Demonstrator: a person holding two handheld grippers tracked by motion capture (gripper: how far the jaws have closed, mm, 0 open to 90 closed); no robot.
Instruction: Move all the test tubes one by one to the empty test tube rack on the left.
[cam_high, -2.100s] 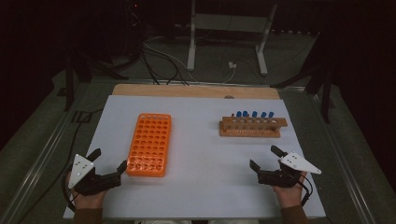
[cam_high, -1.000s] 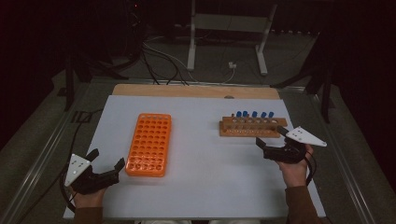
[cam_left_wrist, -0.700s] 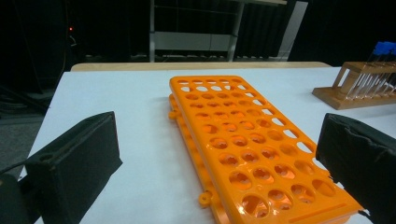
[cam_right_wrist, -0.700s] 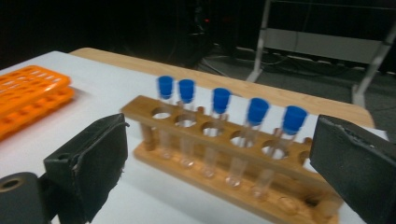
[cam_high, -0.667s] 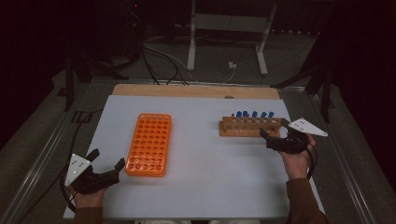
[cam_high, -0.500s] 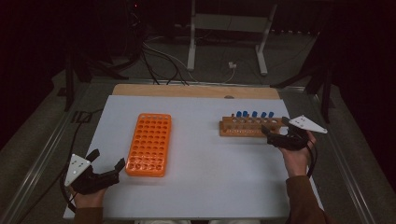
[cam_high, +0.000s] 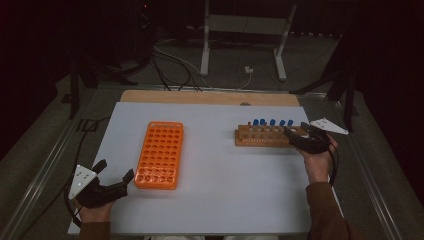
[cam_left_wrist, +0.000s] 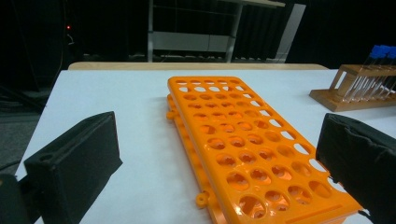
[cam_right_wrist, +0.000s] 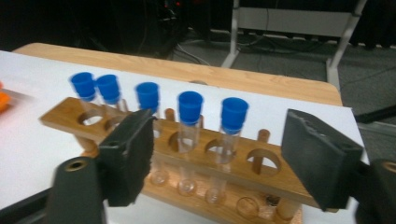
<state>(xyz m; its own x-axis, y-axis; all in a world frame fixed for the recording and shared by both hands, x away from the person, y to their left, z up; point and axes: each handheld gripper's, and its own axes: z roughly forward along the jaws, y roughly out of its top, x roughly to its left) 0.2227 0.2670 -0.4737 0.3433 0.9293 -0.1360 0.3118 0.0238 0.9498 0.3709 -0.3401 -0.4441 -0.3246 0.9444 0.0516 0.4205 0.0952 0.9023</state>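
Observation:
An empty orange tube rack (cam_high: 160, 154) lies flat on the white table, left of centre. A wooden rack (cam_high: 262, 136) at the right holds several upright clear tubes with blue caps (cam_high: 272, 122). My right gripper (cam_high: 296, 134) hovers at that rack's right end, open. In the right gripper view its jaws (cam_right_wrist: 224, 156) straddle the wooden rack (cam_right_wrist: 273, 179) with two of the capped tubes (cam_right_wrist: 190, 106) between them, nothing gripped. My left gripper (cam_high: 116, 170) rests open near the front left edge, just left of the orange rack (cam_left_wrist: 243, 140), empty.
The white tabletop (cam_high: 225, 175) has free room between the two racks and along the front. A bare wooden strip (cam_high: 210, 97) runs along the far edge. Beyond it, a metal stand (cam_high: 242, 35) and cables (cam_high: 170, 55) sit on the dark floor.
My right gripper has travelled from the front right of the table forward to the wooden rack's right end, staying open. The left gripper has barely shifted.

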